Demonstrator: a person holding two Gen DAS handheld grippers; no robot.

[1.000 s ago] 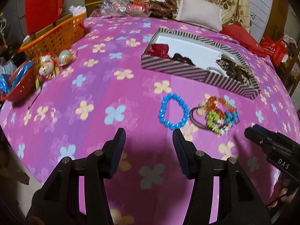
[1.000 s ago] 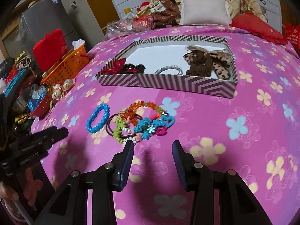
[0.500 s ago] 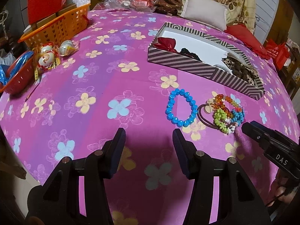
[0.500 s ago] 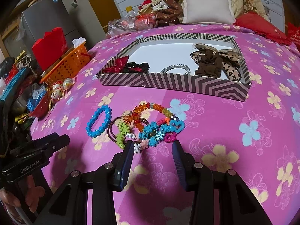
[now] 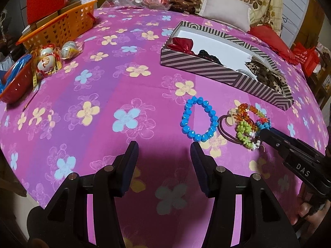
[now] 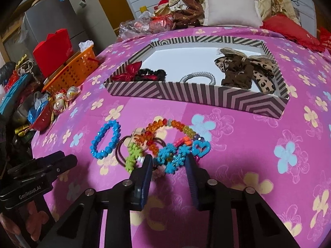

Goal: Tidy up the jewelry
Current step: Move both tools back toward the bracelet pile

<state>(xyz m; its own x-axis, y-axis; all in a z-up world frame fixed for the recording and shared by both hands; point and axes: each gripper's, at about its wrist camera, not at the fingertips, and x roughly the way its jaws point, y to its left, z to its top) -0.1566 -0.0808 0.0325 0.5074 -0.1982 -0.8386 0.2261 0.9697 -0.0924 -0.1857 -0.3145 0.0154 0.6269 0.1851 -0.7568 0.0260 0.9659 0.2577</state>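
A blue bead bracelet (image 5: 199,122) lies on the pink flowered cloth (image 5: 107,95), also in the right wrist view (image 6: 106,141). Right of it is a heap of colourful bracelets (image 6: 165,144), seen too in the left wrist view (image 5: 248,124). My right gripper (image 6: 168,162) is open with its fingers on either side of the blue flower bracelet (image 6: 173,157) at the heap's near edge. My left gripper (image 5: 164,148) is open and empty, just short of the blue bead bracelet. A striped box (image 6: 186,92) behind holds hair bows and scrunchies.
An orange basket (image 5: 60,29), wrapped eggs (image 5: 49,59) and a red bowl (image 5: 12,88) stand at the left edge. Pillows (image 6: 231,8) and bags lie behind the box. The table edge curves close in front.
Both grippers have moved forward toward the jewelry. The right gripper's fingers have reached the near edge of the bracelet heap and now straddle the blue flower bracelet.
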